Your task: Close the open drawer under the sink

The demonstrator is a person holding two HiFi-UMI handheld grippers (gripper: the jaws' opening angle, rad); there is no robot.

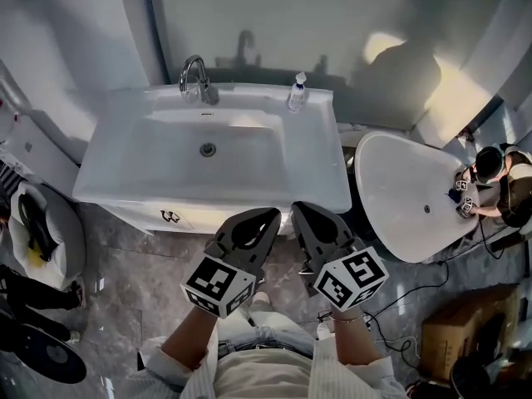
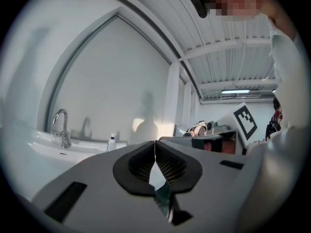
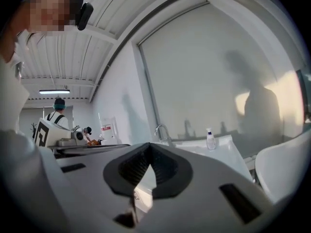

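Observation:
The white sink sits on a vanity below me in the head view. Under its front edge a pale drawer front with a small dark mark shows as a narrow strip; how far it stands out I cannot tell. My left gripper and right gripper are side by side just in front of that edge, tips pointing at the vanity. Both are shut with nothing between the jaws, as the left gripper and the right gripper show in their own views, tilted upward over the sink top.
A chrome faucet and a small pump bottle stand at the sink's back. A white tub is to the right, with a person beside it. Cardboard box and cables lie on the floor; a seat with dark items is left.

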